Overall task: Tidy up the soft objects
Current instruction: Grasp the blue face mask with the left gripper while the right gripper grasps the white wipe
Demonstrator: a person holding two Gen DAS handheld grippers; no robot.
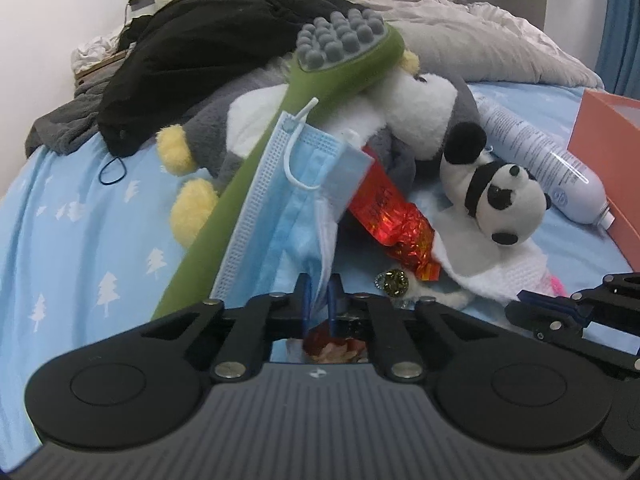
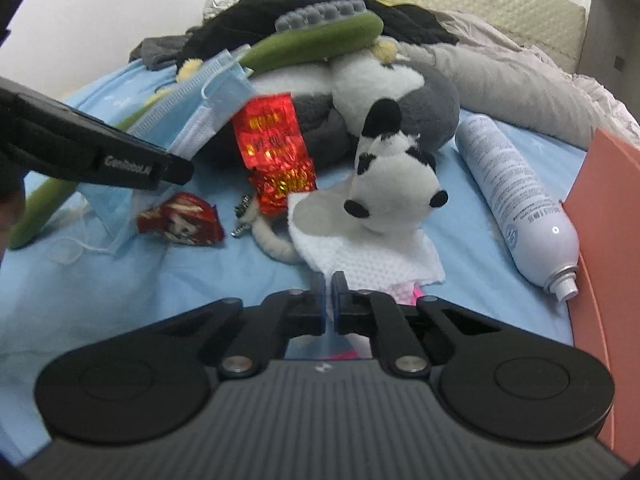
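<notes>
Your left tool [image 1: 319, 300] is pinching the blue mask [image 1: 280, 208] near the middle of the bed [image 1: 80, 208]. Your right tool [image 2: 329, 300] is pressed together on the white cloth [image 2: 372, 256] under the panda [image 2: 390, 184]. Lift both slowly, so nothing drags along.

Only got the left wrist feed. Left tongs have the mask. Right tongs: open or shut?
Observer: Shut. The right tongs sit at the near edge of the white knitted cloth; can't tell if they pinch it.
Operator: Anything under my mask?
Observer: A red wrapper with a cartoon face lies on the sheet just below the face mask.
Operator: Mask loops free?
Observer: One ear loop trails on the sheet by the green brush handle.
</notes>
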